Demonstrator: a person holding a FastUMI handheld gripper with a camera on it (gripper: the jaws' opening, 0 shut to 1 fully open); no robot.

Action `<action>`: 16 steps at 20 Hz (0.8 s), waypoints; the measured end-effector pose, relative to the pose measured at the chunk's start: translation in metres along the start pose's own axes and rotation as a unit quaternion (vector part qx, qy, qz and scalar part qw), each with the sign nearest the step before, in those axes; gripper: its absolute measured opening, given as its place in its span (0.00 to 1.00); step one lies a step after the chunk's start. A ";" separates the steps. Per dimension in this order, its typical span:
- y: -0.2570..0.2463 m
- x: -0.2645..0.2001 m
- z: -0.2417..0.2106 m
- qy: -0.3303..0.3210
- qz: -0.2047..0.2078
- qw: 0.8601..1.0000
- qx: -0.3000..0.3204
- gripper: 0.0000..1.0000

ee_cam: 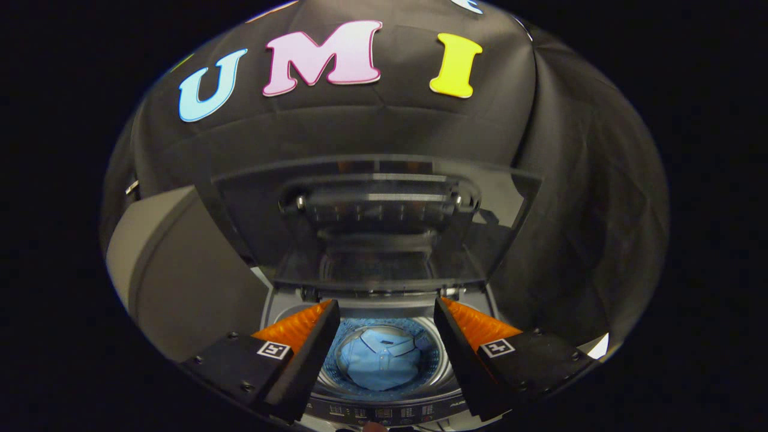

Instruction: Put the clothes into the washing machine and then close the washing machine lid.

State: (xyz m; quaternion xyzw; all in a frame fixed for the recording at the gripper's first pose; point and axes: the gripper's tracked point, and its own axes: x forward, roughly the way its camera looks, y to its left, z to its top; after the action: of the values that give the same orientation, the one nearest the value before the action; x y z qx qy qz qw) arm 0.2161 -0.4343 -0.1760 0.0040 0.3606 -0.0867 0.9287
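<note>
While the gripper (387, 312) hangs above the washing machine (384, 414) with fingers spread wide and nothing between them, the blue collared shirt (378, 360) lies crumpled at the bottom of the shiny metal drum (441, 366), so the clothes look loaded. Closing comes next, I'd say: reach up to the smoky, see-through lid (378, 222) standing upright beyond the fingers, catch its top edge, and lower it gently; that smooth, glossy panel could slip.

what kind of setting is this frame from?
Likely a staged laundry booth: a top-loading washing machine with its lid raised, a blue shirt in the drum, black cloth wall behind. The tongs are open above the drum.
</note>
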 end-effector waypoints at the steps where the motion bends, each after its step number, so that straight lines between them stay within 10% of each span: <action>1: 0.001 -0.007 0.019 -0.009 0.001 1.000 0.001 0.99; 9: 0.007 -0.006 0.141 -0.063 0.014 0.997 0.034 0.99; 16: 0.012 0.036 0.149 -0.030 0.012 0.999 0.022 0.99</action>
State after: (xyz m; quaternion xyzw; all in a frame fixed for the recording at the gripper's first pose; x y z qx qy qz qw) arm 0.3440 -0.4383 -0.0907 0.0264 0.3309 -0.0837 0.9396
